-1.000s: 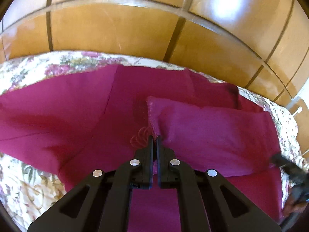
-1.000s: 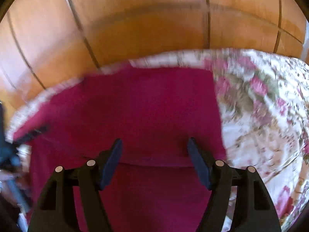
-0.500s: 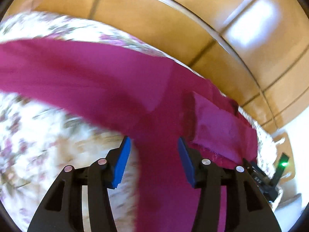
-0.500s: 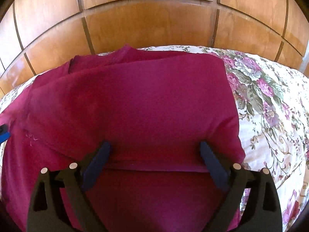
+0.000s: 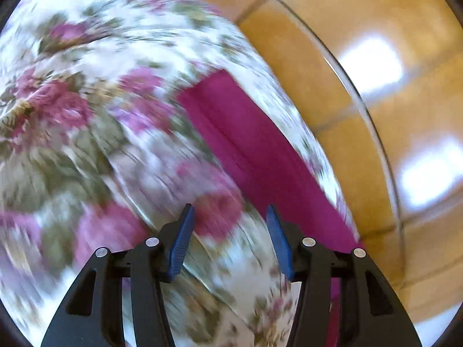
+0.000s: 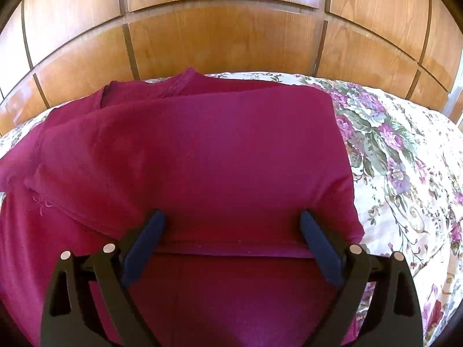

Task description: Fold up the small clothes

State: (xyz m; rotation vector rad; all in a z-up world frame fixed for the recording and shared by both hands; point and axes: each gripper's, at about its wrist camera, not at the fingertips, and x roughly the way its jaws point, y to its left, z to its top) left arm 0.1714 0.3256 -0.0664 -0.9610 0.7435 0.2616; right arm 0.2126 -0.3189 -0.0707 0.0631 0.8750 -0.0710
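A magenta garment (image 6: pixel 202 159) lies on a floral bedspread (image 6: pixel 405 173), with one side folded over its middle and the folded edge running across just in front of my right gripper (image 6: pixel 231 222). That gripper hovers over the fold, jaws wide open, with nothing pinched between its pads. In the left wrist view my left gripper (image 5: pixel 228 225) is half open and empty, over bare floral bedspread (image 5: pixel 86 144). Only a long strip of the magenta garment (image 5: pixel 254 156) shows ahead and to its right. This view is motion-blurred.
A glossy wooden panelled wall (image 6: pixel 225 37) rises right behind the bed's far edge. It also fills the right side of the left wrist view as wooden panels (image 5: pixel 390 86). Bare bedspread lies to the right of the garment.
My left gripper opened, let go of the garment's folded corner and swept left over bare bedspread, rolling as it went. My right gripper's jaws spread wider and stayed over the fold.
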